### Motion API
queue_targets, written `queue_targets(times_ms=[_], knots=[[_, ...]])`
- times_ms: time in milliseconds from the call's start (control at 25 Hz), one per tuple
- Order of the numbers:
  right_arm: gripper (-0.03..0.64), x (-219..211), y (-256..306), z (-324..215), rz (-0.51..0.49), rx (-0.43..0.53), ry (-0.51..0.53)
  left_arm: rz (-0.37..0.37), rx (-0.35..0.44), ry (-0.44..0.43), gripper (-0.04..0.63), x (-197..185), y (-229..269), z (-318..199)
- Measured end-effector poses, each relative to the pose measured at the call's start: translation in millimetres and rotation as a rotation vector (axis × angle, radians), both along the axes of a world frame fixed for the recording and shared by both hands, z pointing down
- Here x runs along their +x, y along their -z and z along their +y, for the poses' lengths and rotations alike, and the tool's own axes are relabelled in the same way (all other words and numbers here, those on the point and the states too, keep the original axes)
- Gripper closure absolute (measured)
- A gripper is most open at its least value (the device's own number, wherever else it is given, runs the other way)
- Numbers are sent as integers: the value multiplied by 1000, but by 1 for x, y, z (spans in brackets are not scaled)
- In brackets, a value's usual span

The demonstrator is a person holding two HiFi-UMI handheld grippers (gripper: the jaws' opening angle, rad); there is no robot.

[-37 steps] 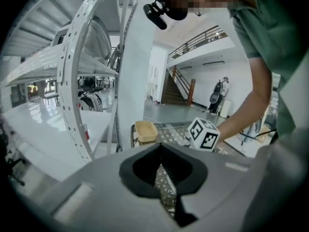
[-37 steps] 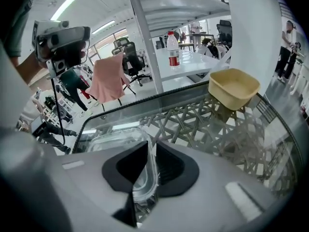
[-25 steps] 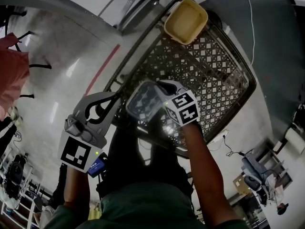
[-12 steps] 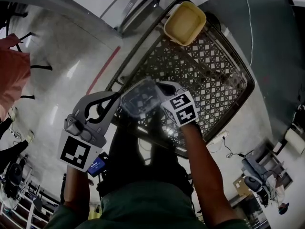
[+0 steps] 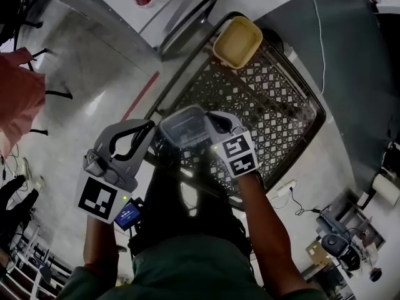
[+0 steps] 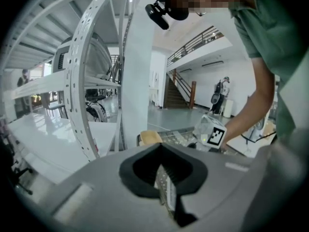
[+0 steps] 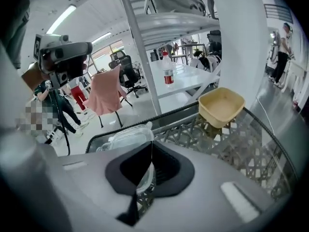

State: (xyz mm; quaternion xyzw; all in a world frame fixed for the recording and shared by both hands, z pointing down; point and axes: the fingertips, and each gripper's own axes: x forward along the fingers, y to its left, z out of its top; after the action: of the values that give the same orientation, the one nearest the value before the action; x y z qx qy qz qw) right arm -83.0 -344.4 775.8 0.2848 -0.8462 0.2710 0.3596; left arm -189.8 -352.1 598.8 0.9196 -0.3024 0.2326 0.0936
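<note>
1. The main risk, as I judge it, is the clear plastic container (image 5: 185, 127) slipping. The right tool (image 5: 210, 125) pinches only a thin edge of it, and the body hangs out to one side of the jaws. Thin plastic like this may flex or twist in such a small bite, and a tilt or quick swing could work it loose.

2. A drop here would probably end badly. In the head view the container sits at centre frame, over the near rim of the lattice counter (image 5: 294, 89) and not over its middle. If it falls, it could strike the rim and go on to the floor (image 5: 94, 74).

3. A knock from the left tool (image 5: 149, 129) is also possible. Its tips lie just beside the container's left side, so a small sideways drift could jolt the held edge out of the grip.

4. In the right gripper view, the right tool (image 7: 148, 164) has its jaws drawn narrow onto the container's (image 7: 126, 136) wall, and the clear plastic shows between them.

5. In the left gripper view, the left tool (image 6: 165, 178) has its jaws brought together with nothing between them, and only the counter's lattice shows beyond.

6. The yellow tub (image 5: 237, 41) stands on the counter's far end, at the upper middle of the head view. It is well apart from both tools.
</note>
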Motion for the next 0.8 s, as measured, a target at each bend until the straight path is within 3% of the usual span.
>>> queue_targets(times_ms=[400,800], knots=[[611,-2,87,-10,26,190,20,-29,87,38,592,-21,57,-1],[611,9,184,-9,47,374,37,-24,189,18,594,-8,125,7]])
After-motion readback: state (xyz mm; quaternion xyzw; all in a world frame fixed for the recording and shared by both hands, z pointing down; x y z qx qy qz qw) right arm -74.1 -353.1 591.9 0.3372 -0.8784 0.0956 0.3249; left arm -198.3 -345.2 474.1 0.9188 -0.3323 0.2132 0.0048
